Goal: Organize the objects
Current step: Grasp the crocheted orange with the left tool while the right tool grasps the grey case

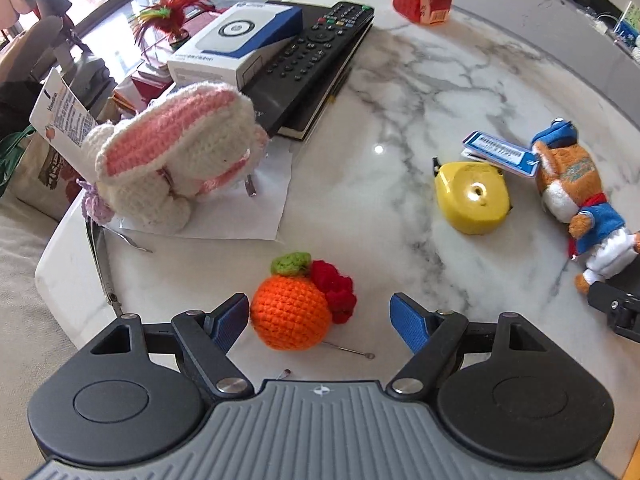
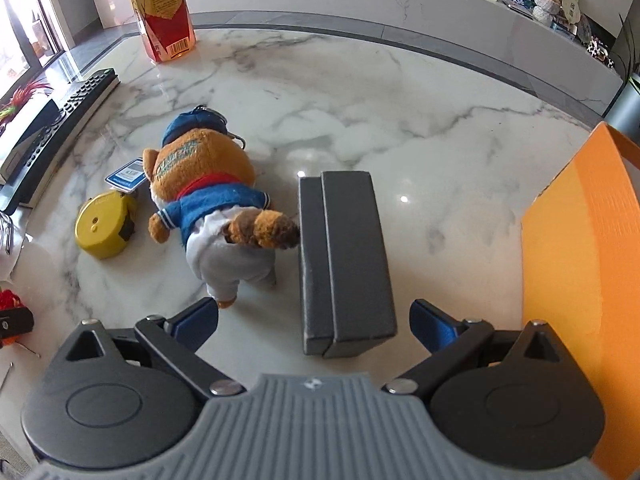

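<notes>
Crocheted orange [image 1: 289,312]: lying on the marble table [image 1: 400,92], sitting between the wide-open fingers of the left gripper [image 1: 319,316], touching the left pad, nothing gripped; showing whole in the left view only. Dark grey box [image 2: 346,260]: showing only in the right view, lying between the wide-open, empty right gripper [image 2: 314,320] fingers. Plush dog [image 2: 212,204], yellow tape measure [image 2: 106,226]: appearing in both. Blue tag [image 2: 128,174] lettering unreadable.
</notes>
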### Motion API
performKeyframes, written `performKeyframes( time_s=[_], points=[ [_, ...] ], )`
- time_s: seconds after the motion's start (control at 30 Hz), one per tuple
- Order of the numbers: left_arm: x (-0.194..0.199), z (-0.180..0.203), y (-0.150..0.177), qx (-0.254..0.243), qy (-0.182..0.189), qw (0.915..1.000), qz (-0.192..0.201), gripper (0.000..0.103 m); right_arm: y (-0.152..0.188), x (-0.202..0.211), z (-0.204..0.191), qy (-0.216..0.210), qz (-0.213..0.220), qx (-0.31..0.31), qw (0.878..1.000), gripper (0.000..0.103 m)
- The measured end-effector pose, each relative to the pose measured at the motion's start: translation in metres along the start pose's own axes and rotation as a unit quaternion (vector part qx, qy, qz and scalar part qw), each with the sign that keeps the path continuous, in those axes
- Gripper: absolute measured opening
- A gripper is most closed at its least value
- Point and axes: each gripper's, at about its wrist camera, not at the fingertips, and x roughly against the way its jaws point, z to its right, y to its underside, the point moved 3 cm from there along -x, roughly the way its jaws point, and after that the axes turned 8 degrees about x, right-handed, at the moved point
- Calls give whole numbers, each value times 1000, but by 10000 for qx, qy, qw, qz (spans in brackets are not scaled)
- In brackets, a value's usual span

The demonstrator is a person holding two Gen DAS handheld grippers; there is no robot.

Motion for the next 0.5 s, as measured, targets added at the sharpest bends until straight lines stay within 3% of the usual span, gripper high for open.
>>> performKeyframes(
  time_s=[0.07, 0.2, 0.23, 0.3, 0.37, 0.5],
  points=[
    [-3, -3, 0, 120, 150, 9998, -18, 83, -2, -3, -3, -86, 33, 67, 9999, 97],
    [0, -5, 2, 187, 113, 9997, 106, 72, -3, -4, -7, -203, 174, 180, 9995, 78],
    [1, -4, 2, 131, 149, 9997, 138, 65, -3, -4, -7, -181, 211, 179, 9995, 75],
    [3, -2, 3, 88, 138, 9997, 178, 63, -4, -2, -5, -136, 269, 115, 9995, 58],
    [3, -2, 2, 123, 134, 9997, 182, 61, -3, -1, -3, -128, 265, 85, 9995, 47],
    [7, -6, 2, 229, 198, 9993, 233, 60, 4, 3, 0, -170, 293, -19, 9994, 45]
  ],
)
